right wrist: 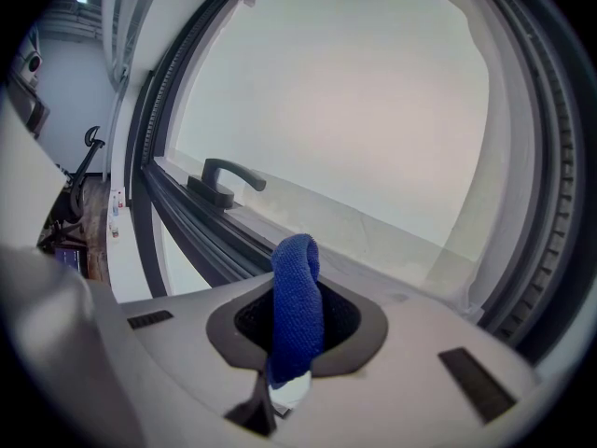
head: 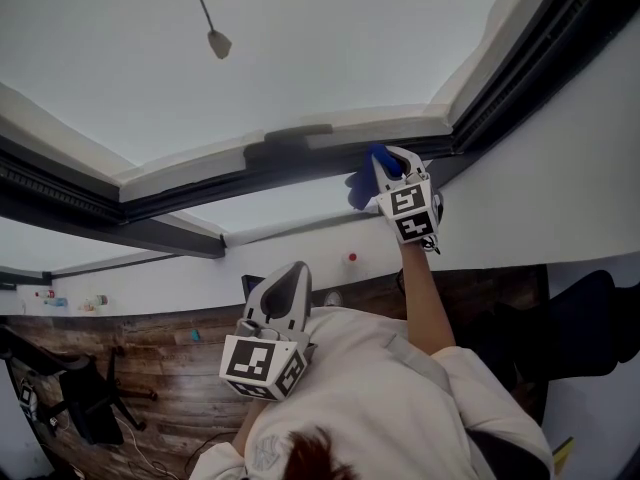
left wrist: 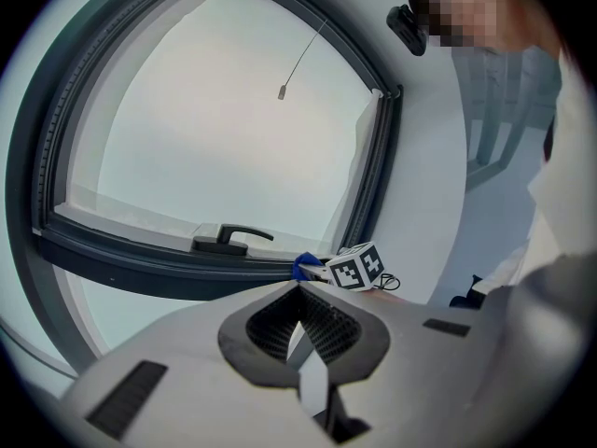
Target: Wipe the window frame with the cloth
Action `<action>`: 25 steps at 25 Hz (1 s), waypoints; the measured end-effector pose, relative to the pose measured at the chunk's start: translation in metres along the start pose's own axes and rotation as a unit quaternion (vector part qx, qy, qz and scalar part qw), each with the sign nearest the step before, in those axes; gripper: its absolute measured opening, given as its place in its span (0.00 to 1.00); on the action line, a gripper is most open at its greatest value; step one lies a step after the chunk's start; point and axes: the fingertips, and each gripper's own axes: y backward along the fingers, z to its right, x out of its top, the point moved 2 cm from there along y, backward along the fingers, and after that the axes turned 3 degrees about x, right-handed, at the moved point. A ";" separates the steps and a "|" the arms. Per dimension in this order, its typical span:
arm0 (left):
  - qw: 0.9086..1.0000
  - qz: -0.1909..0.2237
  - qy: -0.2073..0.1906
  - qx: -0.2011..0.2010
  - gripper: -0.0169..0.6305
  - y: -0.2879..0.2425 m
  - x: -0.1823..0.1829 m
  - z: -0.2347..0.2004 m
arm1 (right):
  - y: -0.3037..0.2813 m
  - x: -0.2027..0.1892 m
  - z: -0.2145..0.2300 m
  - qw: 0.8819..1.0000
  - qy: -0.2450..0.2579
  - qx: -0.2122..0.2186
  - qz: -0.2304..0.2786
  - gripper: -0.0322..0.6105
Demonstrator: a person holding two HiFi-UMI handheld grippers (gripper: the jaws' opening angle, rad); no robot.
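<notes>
Gripping, right gripper point(head: 388, 164): jaws clamped on a blue cloth point(right wrist: 297, 299), held up at arm's length
Cloth: folded strip, stands up out of the jaws with its tip curled over; a loose end hangs below the gripper in the head view
Cloth position: at the dark crossbar of the window frame point(head: 200, 194), near its right end; touching or just off, can't tell
Handle point(right wrist: 224, 181): dark lever on the same crossbar, to the left of the cloth, well clear of it
Frame: dark profile, 1 crossbar between 2 pale panes, upright section at the right
Left gripper point(head: 288, 284): jaws closed tip to tip, nothing between them, held low by the person's chest, well apart from the frame
Left gripper view: looks up at the window; right gripper's marker cube and a bit of blue cloth show just above the jaw tips
Cord point(head: 209, 16): thin, small end piece, in front of the upper pane
Arm point(head: 424, 298): bare forearm, raised to the right gripper
Below: white wall, wooden floor point(head: 150, 350), dark chair point(head: 82, 400) at lower left
</notes>
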 end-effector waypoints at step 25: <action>1.000 -0.005 0.007 0.006 0.03 -0.005 -0.002 -0.004 | 0.017 -0.023 0.046 0.998 -0.036 -0.051 -0.012 0.12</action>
